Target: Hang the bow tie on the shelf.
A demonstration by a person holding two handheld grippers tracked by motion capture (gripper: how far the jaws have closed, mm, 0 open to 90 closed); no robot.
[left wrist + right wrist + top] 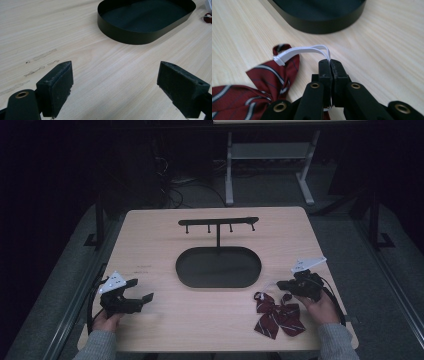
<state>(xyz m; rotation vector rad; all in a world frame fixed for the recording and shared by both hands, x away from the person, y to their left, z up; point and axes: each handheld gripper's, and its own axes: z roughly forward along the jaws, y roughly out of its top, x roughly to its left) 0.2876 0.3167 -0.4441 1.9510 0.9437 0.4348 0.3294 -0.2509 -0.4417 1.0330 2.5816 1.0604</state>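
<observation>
A dark red striped bow tie (277, 315) lies on the wooden table near the front right, with a white elastic strap (304, 51) looping off its knot. My right gripper (283, 285) is shut on that strap; in the right gripper view the bow tie (265, 80) lies left of the closed jaws and the strap runs into my right gripper (330, 62). A black oval tray (218, 267) with an upright hook rack (218, 223) stands mid-table. My left gripper (142, 290) rests at the front left, open and empty; its own view shows the left gripper (115, 75) over bare wood.
The black oval tray (125, 35) has a low wall and lies just beyond the left gripper. The table's front edge (215, 351) is close to both hands. Dark floor, cables and a metal table frame (270, 165) lie beyond the far edge.
</observation>
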